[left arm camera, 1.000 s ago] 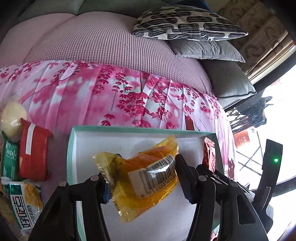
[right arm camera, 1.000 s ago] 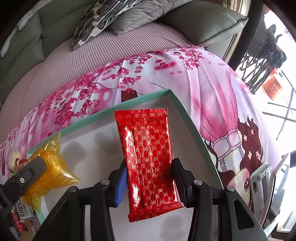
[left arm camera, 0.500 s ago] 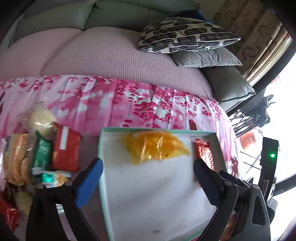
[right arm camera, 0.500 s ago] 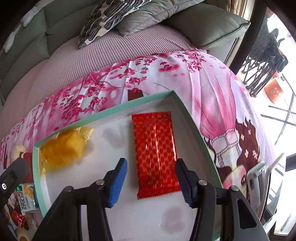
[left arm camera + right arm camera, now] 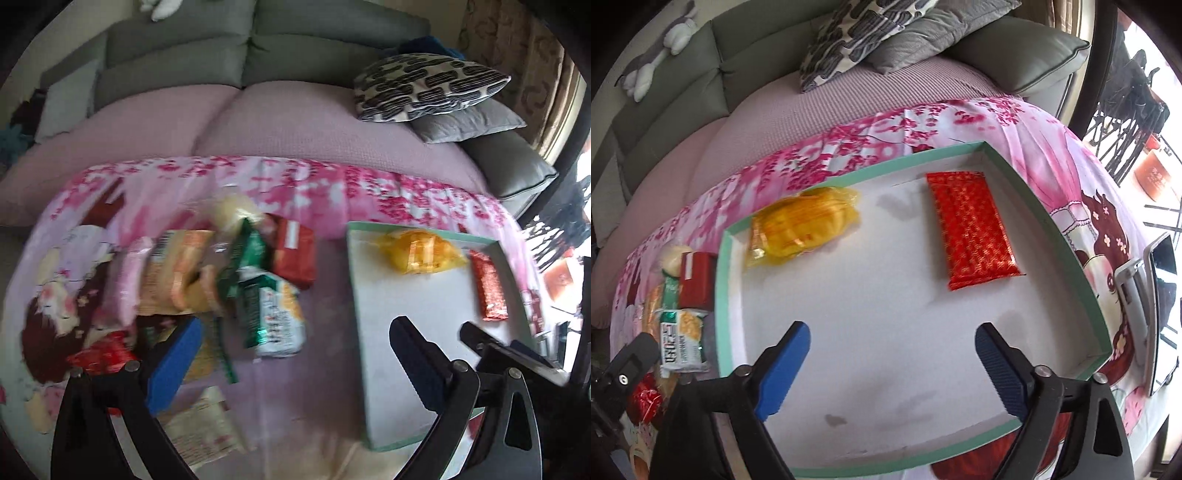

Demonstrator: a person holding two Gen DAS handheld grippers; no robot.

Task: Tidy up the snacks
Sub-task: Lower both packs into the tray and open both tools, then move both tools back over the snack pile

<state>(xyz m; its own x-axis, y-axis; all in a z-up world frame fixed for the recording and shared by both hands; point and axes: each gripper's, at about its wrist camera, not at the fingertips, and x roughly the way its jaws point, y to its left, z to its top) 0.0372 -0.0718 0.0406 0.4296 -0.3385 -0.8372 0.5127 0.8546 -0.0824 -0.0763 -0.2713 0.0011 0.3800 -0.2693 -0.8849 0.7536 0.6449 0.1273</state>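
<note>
A shallow white tray with a green rim (image 5: pixel 721 295) (image 5: pixel 360 332) lies on the pink blossom cloth. In it lie a yellow snack bag (image 5: pixel 801 225) (image 5: pixel 421 251) at the far left and a red patterned snack bar (image 5: pixel 971 229) (image 5: pixel 489 290) at the far right. My right gripper (image 5: pixel 892 345) is open and empty above the tray's near half. My left gripper (image 5: pixel 295 345) is open and empty, above the cloth left of the tray, near a pile of loose snacks: a green-and-white packet (image 5: pixel 273 310) (image 5: pixel 679 338), a red packet (image 5: pixel 293 251) (image 5: pixel 696 278) and several others.
A pink-covered sofa seat (image 5: pixel 258 125) with grey back cushions and a black-and-white patterned pillow (image 5: pixel 424 86) lies behind the cloth. A tablet on a stand (image 5: pixel 1160 317) is right of the tray. Window and chairs stand at the far right.
Both grippers let go of their snacks into the tray, opened wide and drew back. The left gripper has swung left toward the snack pile; its view is motion-blurred.
</note>
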